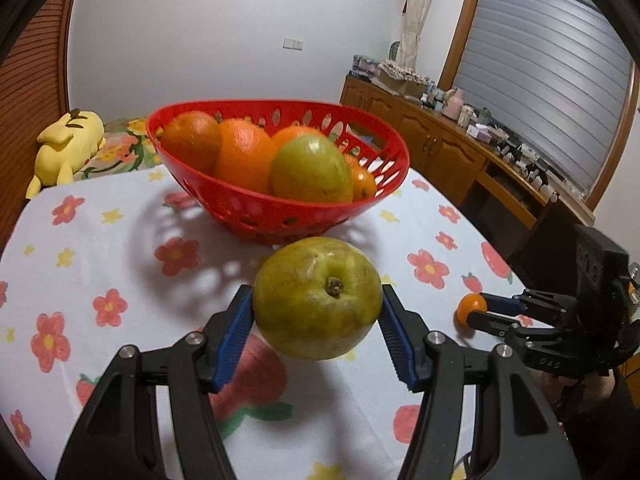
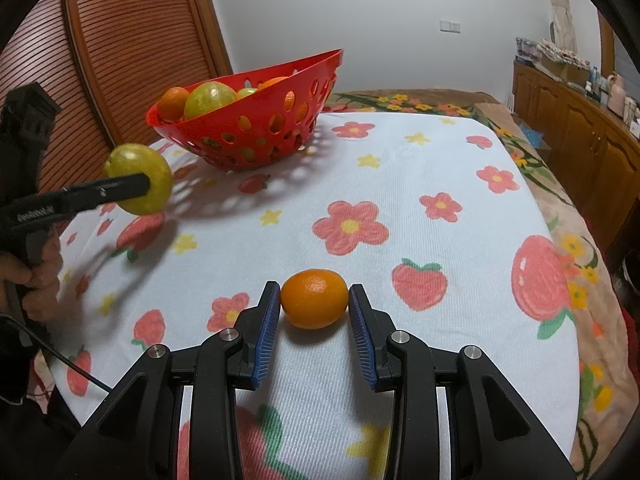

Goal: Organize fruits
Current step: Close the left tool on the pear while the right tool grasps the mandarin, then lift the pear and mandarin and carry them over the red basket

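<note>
Left gripper [image 1: 316, 316]: nearest the left wrist camera; blue pads clamped on both flanks of the green-yellow fruit [image 1: 318, 298], jaws part open to its width.
Green-yellow fruit: held clear above the floral cloth [image 1: 120, 240], stem end facing the camera, just short of the red basket [image 1: 256, 204].
Right gripper [image 2: 314, 304]: closed onto the small orange [image 2: 314, 298], pads touching each side.
Small orange: resting on the cloth, well apart from the basket.
Red basket: holds oranges [image 1: 244, 156] and another green-yellow fruit [image 1: 312, 170].
</note>
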The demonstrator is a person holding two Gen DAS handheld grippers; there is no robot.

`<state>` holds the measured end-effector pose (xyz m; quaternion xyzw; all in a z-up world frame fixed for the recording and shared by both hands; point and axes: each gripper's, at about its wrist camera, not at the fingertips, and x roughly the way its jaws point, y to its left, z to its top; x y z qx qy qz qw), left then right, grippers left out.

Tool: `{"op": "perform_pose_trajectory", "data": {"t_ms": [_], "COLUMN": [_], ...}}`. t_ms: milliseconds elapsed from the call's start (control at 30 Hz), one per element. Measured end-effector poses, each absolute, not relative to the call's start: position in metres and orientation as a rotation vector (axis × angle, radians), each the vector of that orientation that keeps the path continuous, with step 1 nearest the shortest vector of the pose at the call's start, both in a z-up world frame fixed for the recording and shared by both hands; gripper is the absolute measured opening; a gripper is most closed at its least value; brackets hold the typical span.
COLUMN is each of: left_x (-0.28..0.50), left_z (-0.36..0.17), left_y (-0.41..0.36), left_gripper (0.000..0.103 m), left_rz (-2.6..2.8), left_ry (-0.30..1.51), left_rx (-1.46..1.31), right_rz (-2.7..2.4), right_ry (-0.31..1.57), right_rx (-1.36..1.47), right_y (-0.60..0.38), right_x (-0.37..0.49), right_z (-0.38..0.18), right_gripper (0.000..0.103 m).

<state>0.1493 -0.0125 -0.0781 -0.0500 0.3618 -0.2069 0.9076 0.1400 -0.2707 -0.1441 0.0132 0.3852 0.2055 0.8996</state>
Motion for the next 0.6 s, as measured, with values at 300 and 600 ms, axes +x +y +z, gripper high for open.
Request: {"op": "perform_pose_trajectory", "data": {"t_ms": [300,600], "left_x": [0.142,0.162], "left_z": [-0.036,-0.016], "left_y": [-0.004,0.008], "left_gripper": [0.06,0.06], "left_rz": [-0.436,-0.408], "left_ry": [0.652,0.609], "left_rx": [-0.097,-0.107], "right_rz": [0.458,0.506], "right_ry": [0.756,0.67], "right_rx": [0.013,-0.015], "right_y": [-0.265,-0.248], "right_x": [0.147,0.179], "right_z": [-0.119,-0.072], "right_gripper": [0.034,0.034]}}
